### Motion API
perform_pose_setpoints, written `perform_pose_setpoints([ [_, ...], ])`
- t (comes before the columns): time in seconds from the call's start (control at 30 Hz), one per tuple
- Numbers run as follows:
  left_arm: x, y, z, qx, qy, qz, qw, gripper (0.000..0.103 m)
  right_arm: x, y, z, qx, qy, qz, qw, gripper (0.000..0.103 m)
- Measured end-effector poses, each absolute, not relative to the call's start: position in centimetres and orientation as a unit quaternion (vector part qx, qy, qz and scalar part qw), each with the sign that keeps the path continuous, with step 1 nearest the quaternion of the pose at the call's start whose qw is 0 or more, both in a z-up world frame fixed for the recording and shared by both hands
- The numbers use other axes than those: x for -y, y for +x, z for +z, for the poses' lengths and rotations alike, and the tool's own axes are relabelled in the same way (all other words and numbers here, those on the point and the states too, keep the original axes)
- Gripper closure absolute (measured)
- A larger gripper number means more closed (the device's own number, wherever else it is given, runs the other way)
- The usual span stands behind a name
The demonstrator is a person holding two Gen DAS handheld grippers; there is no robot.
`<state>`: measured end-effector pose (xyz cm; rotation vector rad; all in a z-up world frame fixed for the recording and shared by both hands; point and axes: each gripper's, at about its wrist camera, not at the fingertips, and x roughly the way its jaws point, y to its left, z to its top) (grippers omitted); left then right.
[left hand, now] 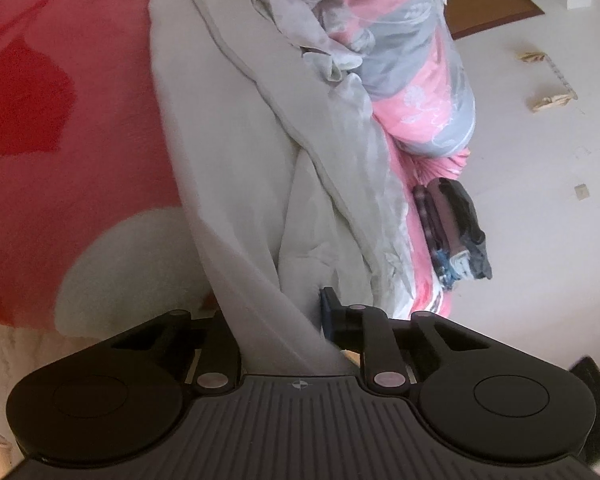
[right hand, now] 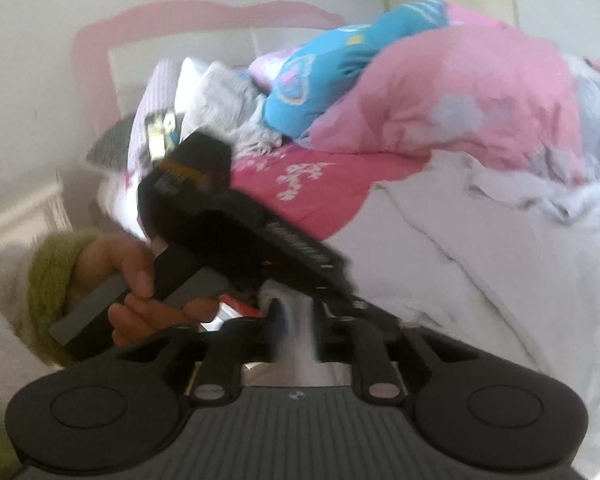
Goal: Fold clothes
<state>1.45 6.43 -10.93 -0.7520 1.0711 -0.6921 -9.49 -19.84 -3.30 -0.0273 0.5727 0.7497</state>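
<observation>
A pale grey garment (left hand: 236,168) runs from my left gripper (left hand: 284,312) up across the bed in the left wrist view. The jaws are shut on its edge, and the cloth hides the left finger. In the right wrist view, my right gripper (right hand: 296,320) is shut on a narrow strip of the same pale cloth (right hand: 440,248), which spreads over the bed to the right. The black body of the left tool (right hand: 228,232) sits just beyond it, held by a hand (right hand: 128,276) in a green sleeve.
A red and pink sheet (left hand: 60,120) covers the bed. A rumpled pink and grey duvet (right hand: 460,92) and a blue pillow (right hand: 320,80) lie near the headboard. Folded dark clothes (left hand: 456,228) are stacked at the bed's edge. Slippers (left hand: 548,100) and a brown mat (left hand: 492,4) lie on the floor.
</observation>
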Motion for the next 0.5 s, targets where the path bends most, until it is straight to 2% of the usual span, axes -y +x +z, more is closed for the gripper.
perform_pose_setpoints([
  [0.03,-6.4,1.4,-10.8,-0.488,-0.340,-0.313,0.741,0.083,21.2,-9.1,-3.1,-0.276,0.006,0.355,0.893,0.062],
  [0.2,-5.9,1.0,-10.4,-0.486,-0.323,-0.303,0.753,0.083,30.7,-6.9,-1.9,-0.273,0.106,0.278,0.915,0.057],
  [0.27,-5.8,0.9,-10.2,-0.486,-0.319,-0.300,0.756,0.083,36.0,-5.3,-1.9,-0.284,0.157,0.231,0.917,0.049],
  [0.5,-5.4,0.7,-9.9,-0.486,-0.306,-0.294,0.764,0.083,49.3,1.3,-5.1,-0.355,0.286,0.128,0.881,0.048],
])
